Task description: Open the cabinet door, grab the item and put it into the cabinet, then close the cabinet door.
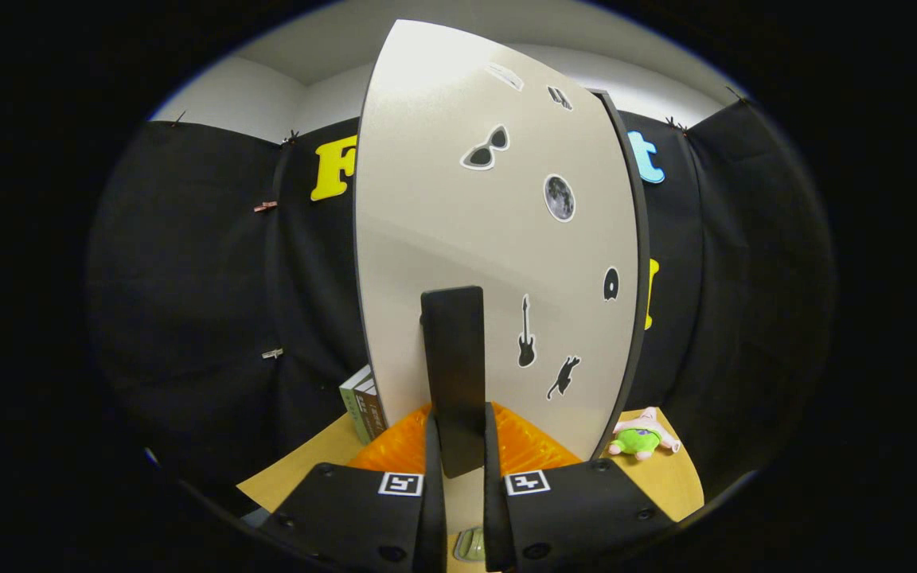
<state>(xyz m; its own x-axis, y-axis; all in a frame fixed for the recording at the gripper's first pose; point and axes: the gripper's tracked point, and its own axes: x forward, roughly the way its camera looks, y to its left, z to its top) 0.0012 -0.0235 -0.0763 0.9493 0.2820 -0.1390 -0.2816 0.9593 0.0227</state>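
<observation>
fingers of the gripper (458, 446) clamped on the black door handle (453, 374), one each side. cabinet door (490, 239) stands edge-close ahead, stickers across it. plush toy (640, 436) lies on the wooden table (669, 477) beyond the door's right edge, well apart; a book (363, 402) leans at its left.

Surface: tan wooden table (669, 477), low in the frame | cabinet (498, 255) stood at its centre | book (363, 402) upright just left of the cabinet's foot | plush toy (640, 436) lay at lower right, near the cabinet but apart.
</observation>
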